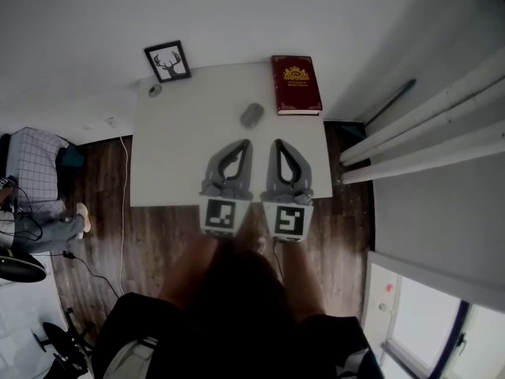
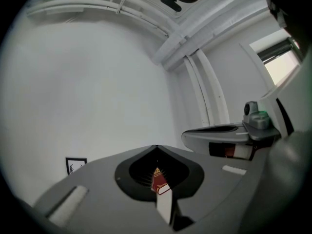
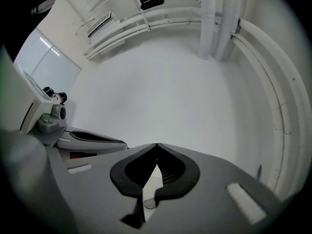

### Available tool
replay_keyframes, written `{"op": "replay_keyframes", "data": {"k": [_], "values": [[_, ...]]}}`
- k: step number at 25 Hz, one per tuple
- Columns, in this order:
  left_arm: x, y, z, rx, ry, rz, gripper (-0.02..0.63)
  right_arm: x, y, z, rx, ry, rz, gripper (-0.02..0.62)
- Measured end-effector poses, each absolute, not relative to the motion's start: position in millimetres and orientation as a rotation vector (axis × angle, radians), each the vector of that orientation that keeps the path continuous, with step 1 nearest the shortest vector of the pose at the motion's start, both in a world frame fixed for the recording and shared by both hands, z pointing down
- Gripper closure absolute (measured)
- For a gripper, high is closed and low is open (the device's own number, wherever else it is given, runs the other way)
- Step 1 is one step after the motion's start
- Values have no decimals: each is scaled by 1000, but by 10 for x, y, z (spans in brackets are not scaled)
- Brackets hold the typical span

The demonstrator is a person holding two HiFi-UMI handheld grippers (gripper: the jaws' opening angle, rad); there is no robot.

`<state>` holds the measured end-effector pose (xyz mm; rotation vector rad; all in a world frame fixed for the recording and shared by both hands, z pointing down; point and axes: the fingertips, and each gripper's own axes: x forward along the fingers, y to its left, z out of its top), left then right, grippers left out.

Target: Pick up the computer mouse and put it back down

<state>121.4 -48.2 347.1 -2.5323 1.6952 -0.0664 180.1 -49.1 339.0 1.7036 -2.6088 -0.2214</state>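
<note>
Grey mouse [image 1: 252,115]: on white table [image 1: 170,172], just left of red book [image 1: 296,85], untouched. Left gripper [image 1: 245,143], right gripper [image 1: 278,143]: jaws together, empty, short of mouse. Step, as we judge: approach, pre-pick. Next: we open one gripper, reach fwd.

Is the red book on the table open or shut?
Shut: the red book lies flat with its front cover facing up.

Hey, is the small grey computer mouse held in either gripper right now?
No, the grey computer mouse lies on the white table, apart from the shut left gripper and right gripper.
</note>
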Motion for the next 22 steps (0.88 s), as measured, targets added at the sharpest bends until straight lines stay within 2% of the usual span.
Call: {"op": "replay_keyframes", "data": {"k": [22], "values": [[1090,-41,3161,-2577,1594,12,604,1604,10,3076,1751,-2592,-313,581]]}}
